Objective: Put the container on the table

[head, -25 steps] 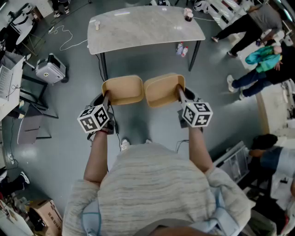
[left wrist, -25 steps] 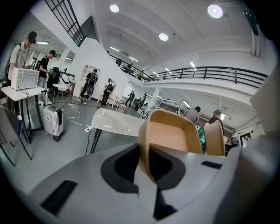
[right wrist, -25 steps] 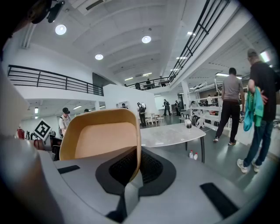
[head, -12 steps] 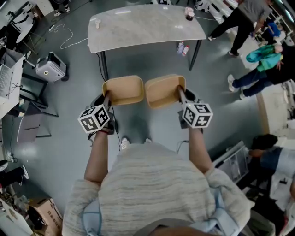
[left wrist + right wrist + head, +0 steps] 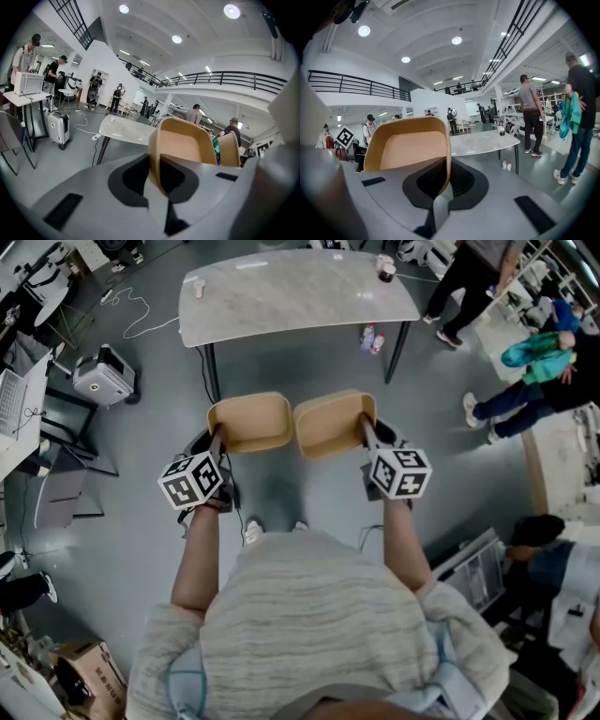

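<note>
Grey wheeled case (image 5: 101, 381) on the floor at far left, well apart from the person.

Left gripper (image 5: 217, 437): held out in front at waist height, marker cube toward the body. Left gripper view shows its jaws pinching the near rim of the left container (image 5: 250, 423), one jaw inside the wall, one outside. Container is tan, open, empty, roughly level, in the air above the floor.

Right container (image 5: 333, 424): same tan kind, just beside the left one, near edges close; cannot tell if they touch. Slightly skewed.

Right gripper (image 5: 366, 429): right gripper view shows its jaws clamped on that container's right-hand rim, wall between them.

Table (image 5: 295, 296): pale marble top, dark legs, ahead of both containers and well apart from them. Neither container is on it. Small pale cup (image 5: 198, 292) near its left end, dark cup (image 5: 382, 268) at its right far corner. Two bottles (image 5: 370, 339) on the floor by the right legs.

Far right: several people (image 5: 525, 381) standing about
</note>
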Action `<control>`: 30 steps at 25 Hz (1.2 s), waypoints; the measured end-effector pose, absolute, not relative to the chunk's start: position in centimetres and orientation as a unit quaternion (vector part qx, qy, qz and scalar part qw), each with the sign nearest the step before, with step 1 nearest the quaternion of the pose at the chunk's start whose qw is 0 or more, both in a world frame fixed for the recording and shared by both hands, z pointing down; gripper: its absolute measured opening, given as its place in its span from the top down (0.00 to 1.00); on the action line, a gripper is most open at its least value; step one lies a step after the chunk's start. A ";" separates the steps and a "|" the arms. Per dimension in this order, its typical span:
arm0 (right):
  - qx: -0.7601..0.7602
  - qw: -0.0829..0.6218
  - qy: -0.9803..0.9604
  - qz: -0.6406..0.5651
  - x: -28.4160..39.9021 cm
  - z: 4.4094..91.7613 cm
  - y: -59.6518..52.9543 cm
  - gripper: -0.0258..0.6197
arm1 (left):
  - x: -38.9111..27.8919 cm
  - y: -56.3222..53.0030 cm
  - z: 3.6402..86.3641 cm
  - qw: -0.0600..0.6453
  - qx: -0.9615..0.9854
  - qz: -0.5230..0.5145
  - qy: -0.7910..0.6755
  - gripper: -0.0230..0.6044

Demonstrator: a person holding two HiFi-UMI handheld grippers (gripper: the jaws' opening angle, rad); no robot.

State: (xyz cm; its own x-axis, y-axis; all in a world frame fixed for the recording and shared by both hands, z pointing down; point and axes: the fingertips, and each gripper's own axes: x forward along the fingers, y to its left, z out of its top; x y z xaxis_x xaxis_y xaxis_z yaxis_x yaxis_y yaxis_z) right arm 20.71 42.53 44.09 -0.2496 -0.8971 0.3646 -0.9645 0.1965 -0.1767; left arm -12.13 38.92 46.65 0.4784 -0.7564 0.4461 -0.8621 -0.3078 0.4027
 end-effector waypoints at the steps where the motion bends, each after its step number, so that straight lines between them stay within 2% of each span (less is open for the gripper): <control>1: 0.605 0.090 -0.768 0.187 20.8 44.2 42.5 0.95 | -12.1 39.0 46.7 0.305 0.804 0.087 -0.503 0.90; 15: 0.597 0.060 -0.775 0.198 21.3 43.6 42.5 0.95 | -11.5 38.9 46.5 0.305 0.803 0.087 -0.505 0.90; 30: 0.596 0.074 -0.774 0.201 22.7 44.3 42.9 0.95 | -10.0 39.2 46.8 0.303 0.802 0.091 -0.507 0.90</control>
